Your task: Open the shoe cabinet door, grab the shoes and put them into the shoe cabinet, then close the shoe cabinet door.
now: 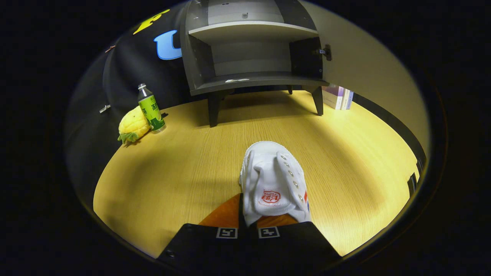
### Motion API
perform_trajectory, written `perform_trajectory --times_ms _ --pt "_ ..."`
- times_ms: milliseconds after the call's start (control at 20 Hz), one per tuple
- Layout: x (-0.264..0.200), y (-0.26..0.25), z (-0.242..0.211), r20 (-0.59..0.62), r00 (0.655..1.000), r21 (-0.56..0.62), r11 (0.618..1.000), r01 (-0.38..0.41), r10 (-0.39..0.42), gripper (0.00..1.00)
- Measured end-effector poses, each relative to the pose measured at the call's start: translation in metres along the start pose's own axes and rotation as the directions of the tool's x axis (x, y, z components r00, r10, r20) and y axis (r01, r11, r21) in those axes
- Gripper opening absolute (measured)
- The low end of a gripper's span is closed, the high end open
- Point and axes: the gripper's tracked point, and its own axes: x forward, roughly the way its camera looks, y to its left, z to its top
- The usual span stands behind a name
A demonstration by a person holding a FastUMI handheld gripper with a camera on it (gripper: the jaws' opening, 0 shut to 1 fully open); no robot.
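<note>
Gripper (248, 224) low over the wooden tabletop (184, 168), pointing at 12 o'clock toward the shoe cabinet (253, 57). Fingers nearly closed, pinching the white canvas sneaker (273, 180) by the heel end of its upper; the left finger (220, 216) lies along the shoe's left side, the right finger sits under and partly behind the shoe. Toe of the sneaker points away from the gripper, straight toward the cabinet. A red logo patch on the tongue faces up; a row of metal eyelets shows along the right side. Whether the sole touches the tabletop cannot be told.

Cabinet: dark grey, on short legs, standing well beyond the shoe at 12 o'clock. Door (368, 65) swung wide to the right, at about 1 o'clock, with a hinge visible on its inner edge. Two shelves visible inside; a small pale scrap lies on the lower one.

At 10 o'clock from the shoe, well apart: a green-labelled plastic bottle (150, 109) upright, touching a yellow pineapple plush toy (132, 125). At 1 o'clock, behind the cabinet's right leg: a few books (338, 97) standing upright.
</note>
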Motion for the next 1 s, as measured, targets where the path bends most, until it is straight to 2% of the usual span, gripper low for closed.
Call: perform_trajectory --times_ms 150,300,550,750,1000 --pt "-0.003 -0.001 0.001 -0.016 1.0 -0.042 0.999 -0.006 0.005 0.05" --pt "-0.008 -0.004 0.006 -0.02 1.0 -0.025 1.0 -0.018 0.017 0.05" --pt "-0.031 -0.007 0.038 -0.013 0.999 -0.022 0.999 -0.036 0.035 0.05" --pt "-0.063 -0.005 0.094 0.027 0.999 -0.014 0.999 -0.035 0.035 0.05" --pt "-0.104 0.012 0.19 0.123 0.991 -0.037 0.998 -0.045 0.049 0.05"
